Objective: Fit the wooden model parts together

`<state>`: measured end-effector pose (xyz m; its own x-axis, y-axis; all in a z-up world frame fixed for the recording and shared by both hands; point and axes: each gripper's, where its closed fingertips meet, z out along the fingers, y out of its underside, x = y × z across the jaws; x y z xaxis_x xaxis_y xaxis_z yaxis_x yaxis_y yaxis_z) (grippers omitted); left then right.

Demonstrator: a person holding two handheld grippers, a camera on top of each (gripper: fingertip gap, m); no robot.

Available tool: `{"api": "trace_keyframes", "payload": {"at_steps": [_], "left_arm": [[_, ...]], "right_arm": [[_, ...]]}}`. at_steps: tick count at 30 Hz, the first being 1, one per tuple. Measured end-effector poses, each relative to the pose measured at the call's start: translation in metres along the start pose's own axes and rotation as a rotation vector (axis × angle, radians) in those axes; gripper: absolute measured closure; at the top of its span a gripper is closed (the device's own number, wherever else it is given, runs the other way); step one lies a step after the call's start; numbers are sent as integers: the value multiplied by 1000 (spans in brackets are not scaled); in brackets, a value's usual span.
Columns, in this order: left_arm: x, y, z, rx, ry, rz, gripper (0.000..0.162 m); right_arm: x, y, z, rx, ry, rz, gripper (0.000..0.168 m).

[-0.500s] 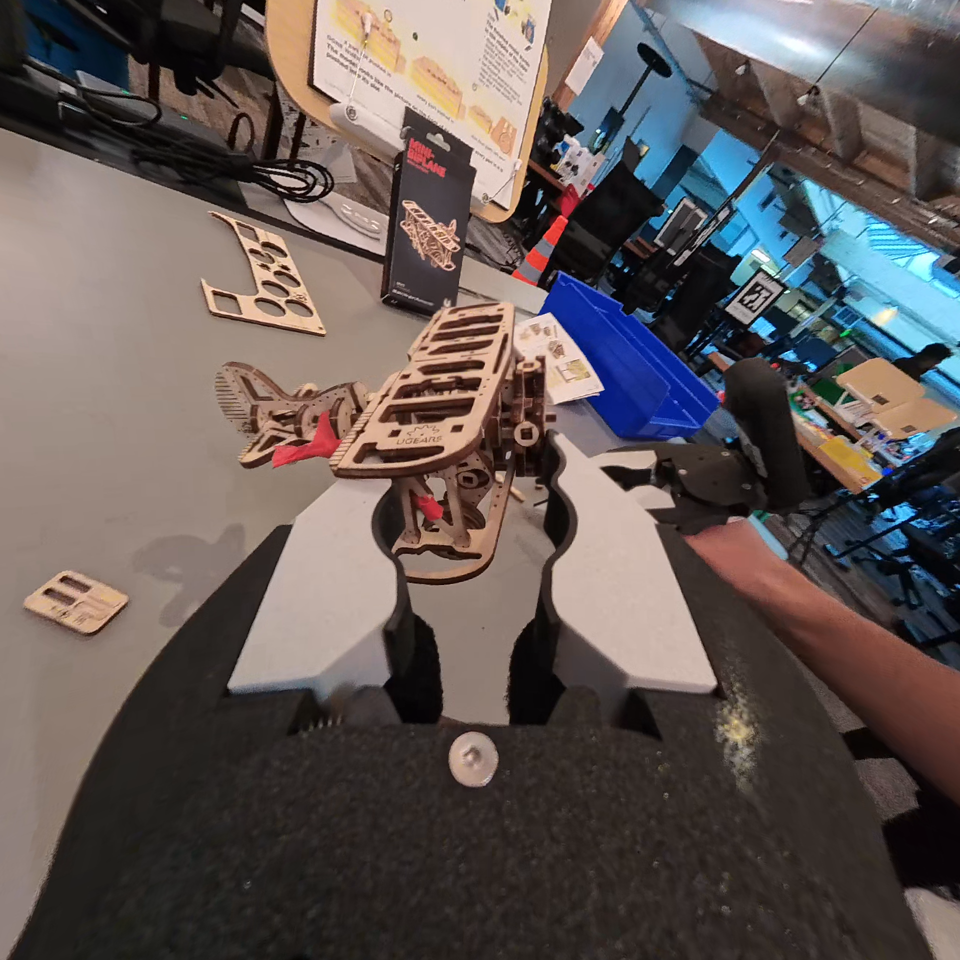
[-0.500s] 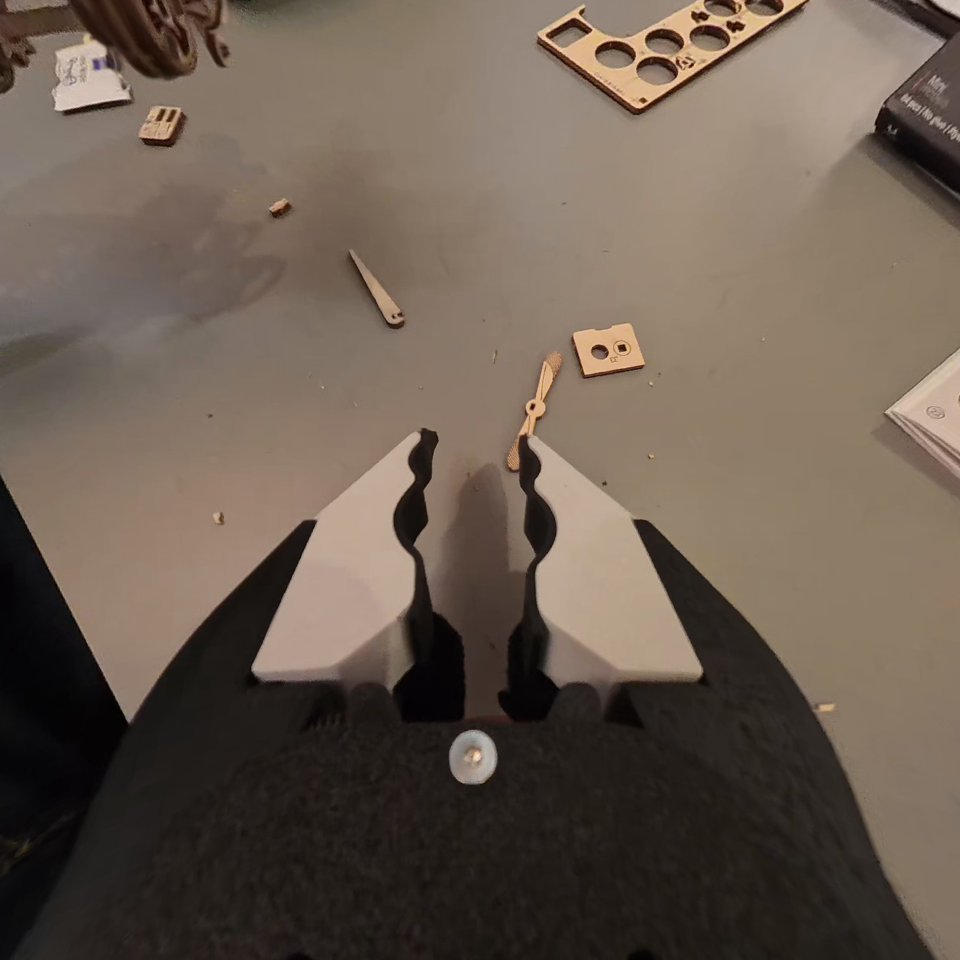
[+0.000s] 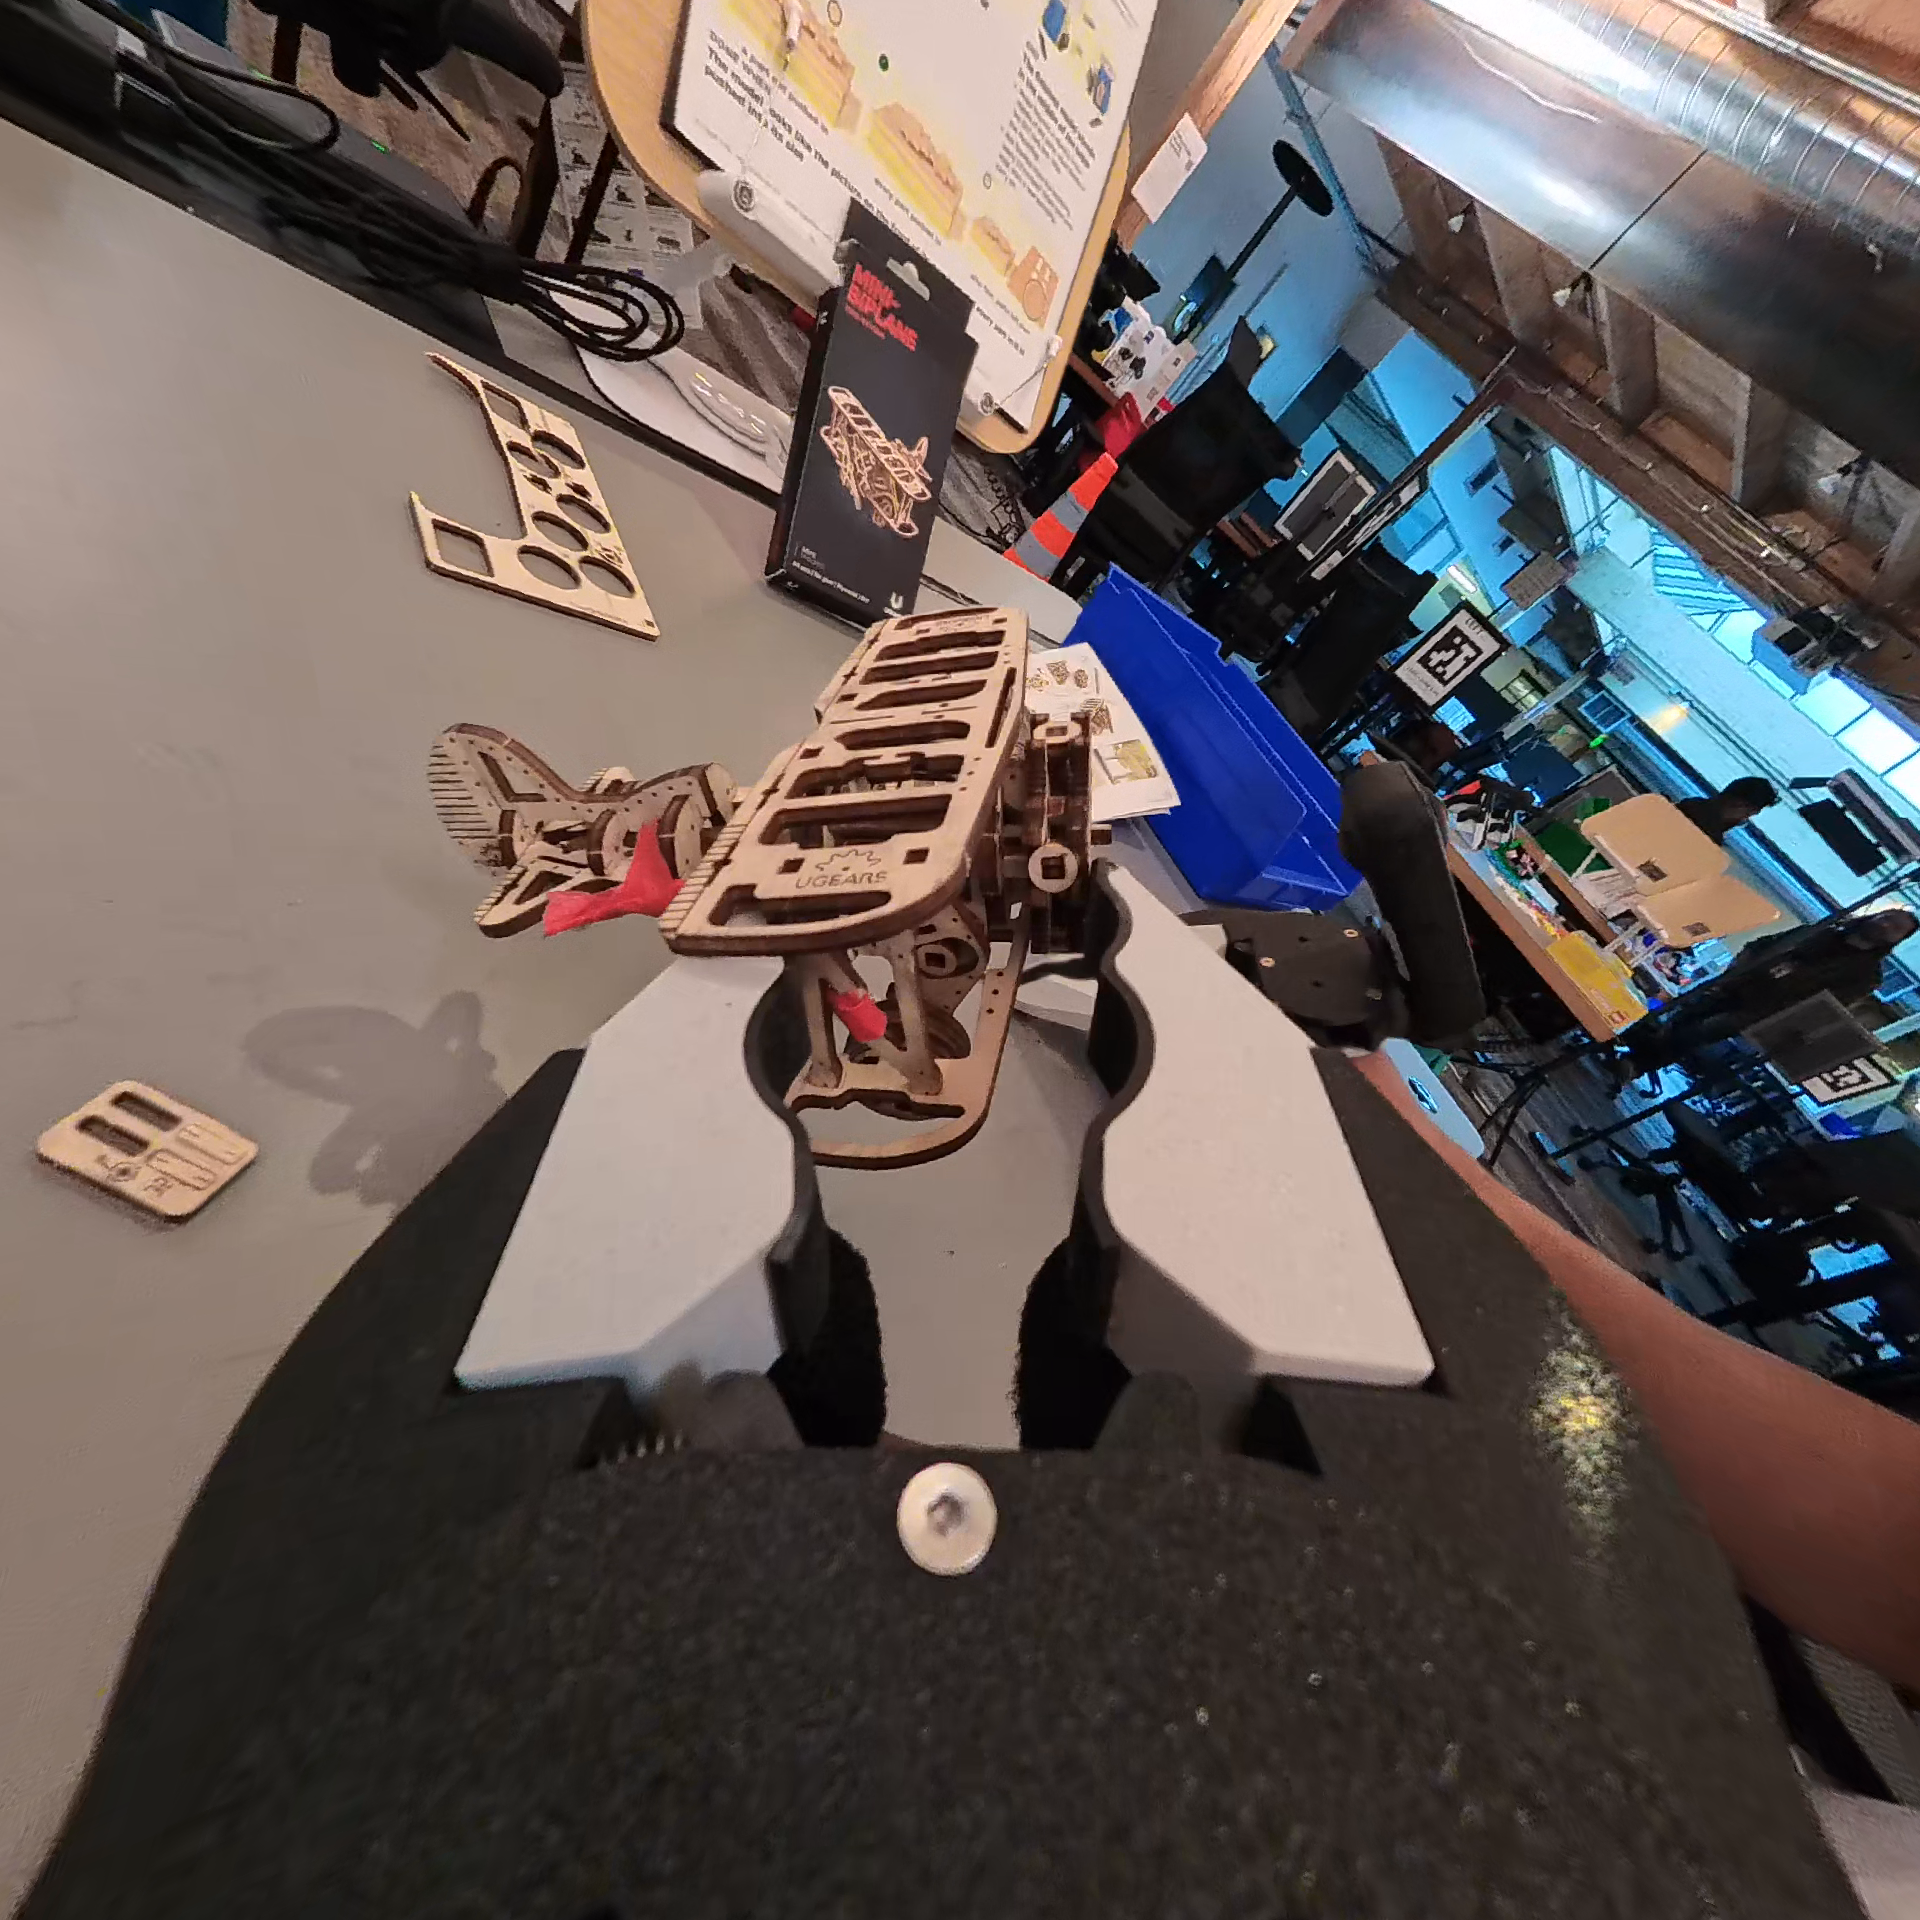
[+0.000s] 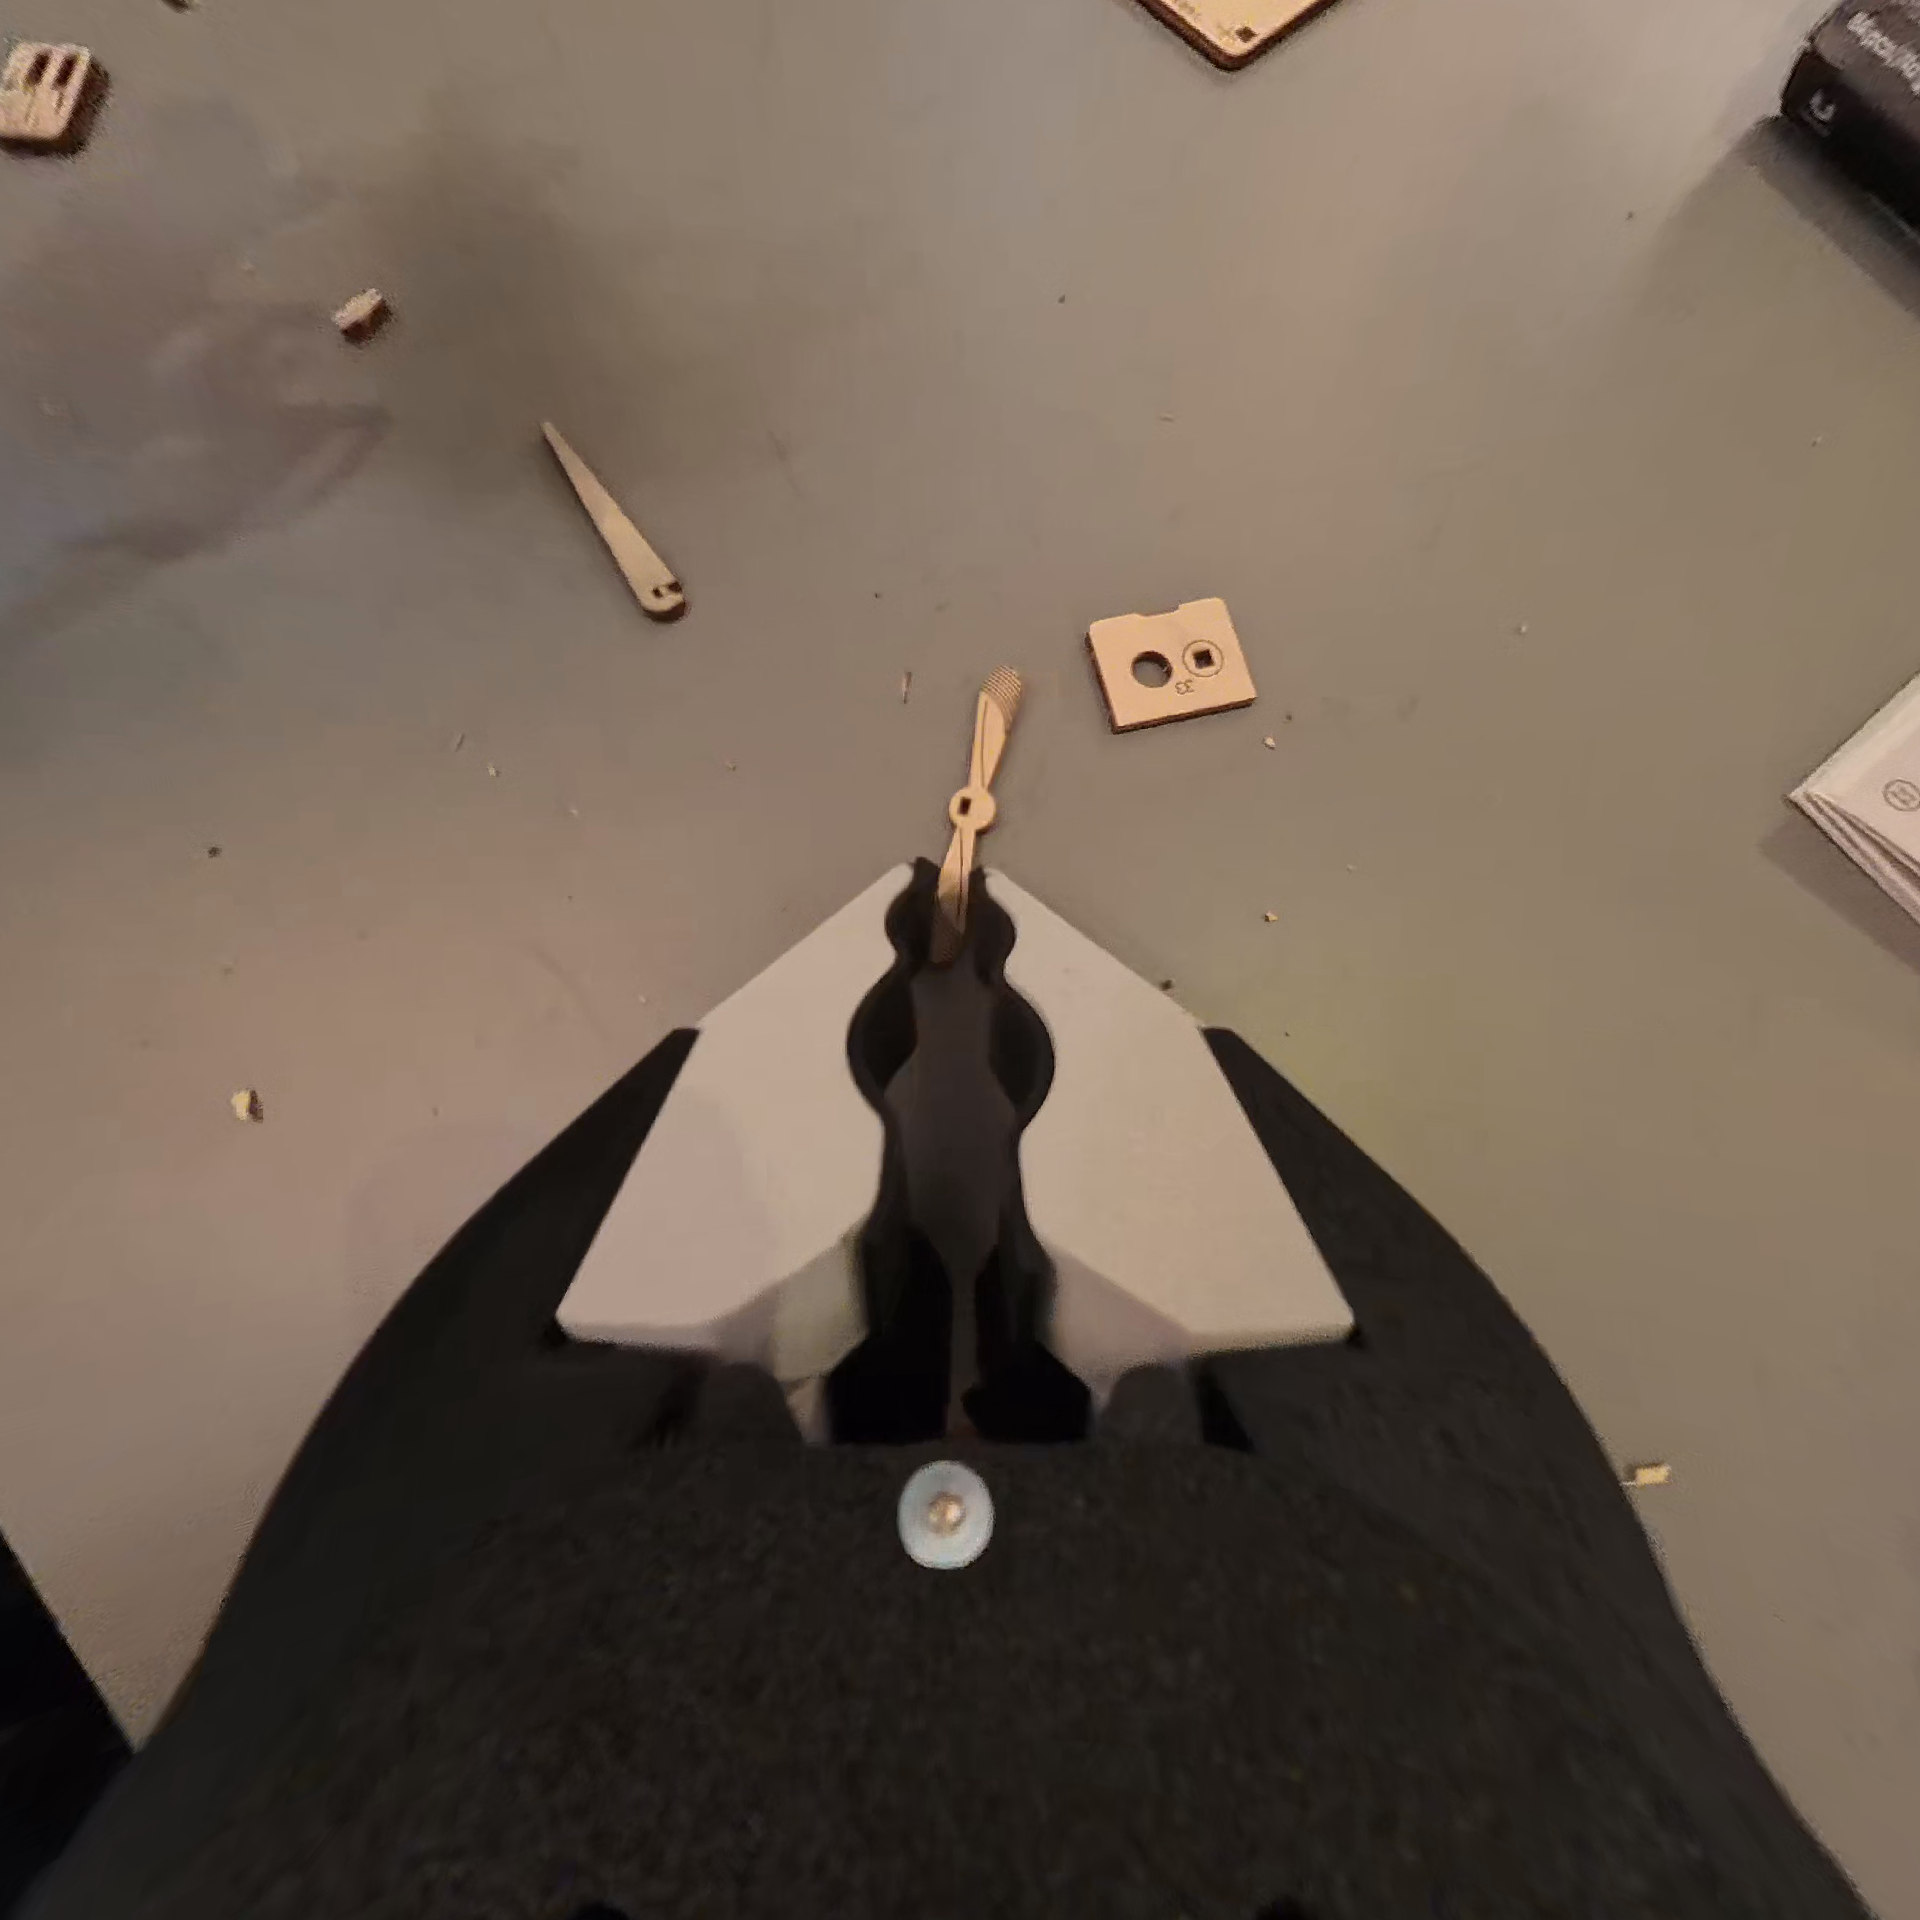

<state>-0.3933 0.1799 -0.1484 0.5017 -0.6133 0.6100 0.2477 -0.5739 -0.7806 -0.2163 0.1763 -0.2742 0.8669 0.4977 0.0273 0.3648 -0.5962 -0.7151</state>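
Two grippers are working over a grey table [image 4: 1455, 436]. On the right, the right gripper [image 4: 951, 894] is pinching its fingers [image 4: 790, 1091] together on the near blade of a small wooden propeller [image 4: 982, 769]; the hub and far blade are sticking out past the fingertips, pointing away over the tabletop. Whether the propeller is lying flat or lifting off the surface is hard to tell. Just beyond it to the right a small square wooden tile [image 4: 1172, 677] with two holes is lying, and farther left a thin pointed wooden stick [image 4: 613, 525] is resting on the table.

On the left, the left gripper [image 3: 940, 971] is holding a wooden biplane [image 3: 831, 862] above the table, its fingers [image 3: 665, 1164] closing on either side of the lower part of the plane, which is sitting between the tips with the tail pointing left and the nose right. Red scraps are showing on the body. Beyond the plane a black box [image 3: 878, 436] is standing upright, with a punched-out wooden sheet [image 3: 530, 509] lying to its left and a blue bin [image 3: 1216, 758] to its right. Nearer, at the left, a small slotted wooden piece [image 3: 145, 1148] is lying flat.
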Motion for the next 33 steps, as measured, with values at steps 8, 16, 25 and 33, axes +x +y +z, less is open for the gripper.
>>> {"api": "trace_keyframes", "payload": {"at_steps": [8,16,25,33], "left_arm": [[3,1,2,-1,26,-33,112],[39,6,10,37,197,-218,113],[12,5,3,25,25,-105,112],[10,12,6,-22,-5,-49,112]], "right_arm": [[-24,-55,-51,268,-110,-96,164],[-99,-130,-115,630,-241,-66,164],[-97,-38,-85,233,-391,-430,164],[-89,65,-79,-193,-629,-596,163]]}}
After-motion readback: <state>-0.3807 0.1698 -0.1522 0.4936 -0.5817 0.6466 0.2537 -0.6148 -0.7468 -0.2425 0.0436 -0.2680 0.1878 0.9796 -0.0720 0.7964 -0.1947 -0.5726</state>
